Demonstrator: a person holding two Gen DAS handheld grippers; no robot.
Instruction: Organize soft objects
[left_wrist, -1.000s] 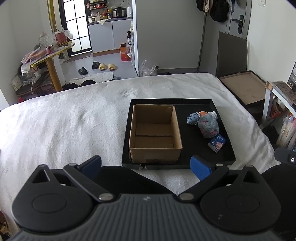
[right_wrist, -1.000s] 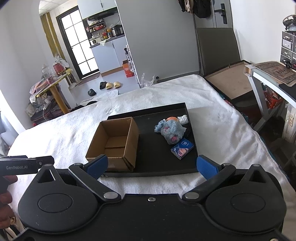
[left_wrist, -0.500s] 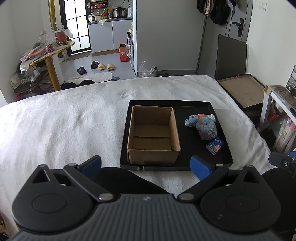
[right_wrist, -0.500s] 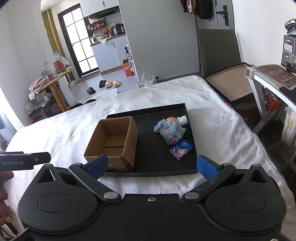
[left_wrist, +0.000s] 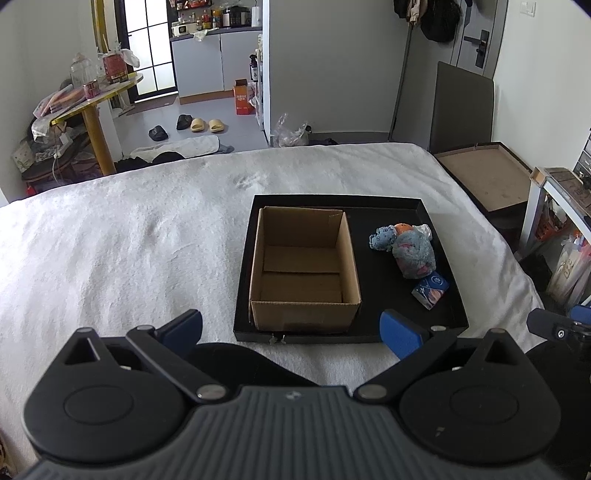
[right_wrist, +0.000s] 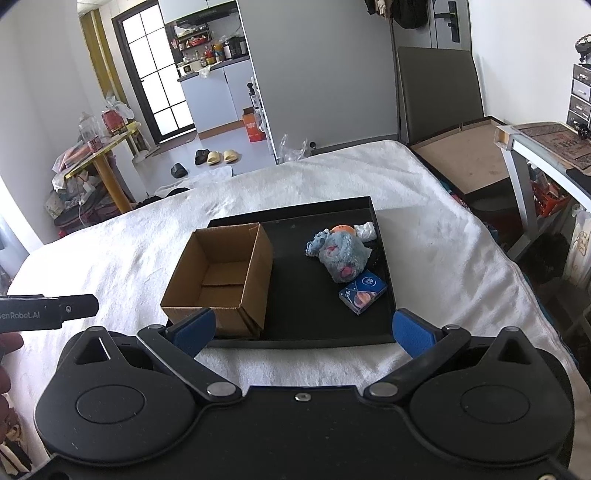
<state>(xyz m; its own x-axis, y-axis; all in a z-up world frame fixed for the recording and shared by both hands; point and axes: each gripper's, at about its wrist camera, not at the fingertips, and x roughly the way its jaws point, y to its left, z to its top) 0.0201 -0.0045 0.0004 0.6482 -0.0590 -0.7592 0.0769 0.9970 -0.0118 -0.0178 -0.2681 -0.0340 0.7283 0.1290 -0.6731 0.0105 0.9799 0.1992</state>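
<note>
Left wrist view: compared with a second ago the tray (left_wrist: 439, 325) sits slightly smaller and farther off, so this tool has drawn back a little; nothing on the tray has shifted.

The left gripper (left_wrist: 291, 326) is spread wide, holding nothing, poised over the white bedcover (left_wrist: 129, 251) short of the tray's near edge. The cardboard box (left_wrist: 304, 312) occupies the tray's left half, open-topped and empty.

To its right, on the bare black floor of the tray, lie the soft objects: a grey-blue plush toy (left_wrist: 413, 254), a smaller blue plush piece (left_wrist: 380, 239) touching it, and orange and white items pressed against its far side. A small blue packet (left_wrist: 430, 289) rests just beside the plush, nearer the viewer.

The right gripper (right_wrist: 303, 328) is likewise fully parted and empty, level with the tray's near rim, its aim little altered.

Assessment: no item has been transferred. The retreat reads as settling into a start posture; the right tool appears better placed for the first pick.
</note>
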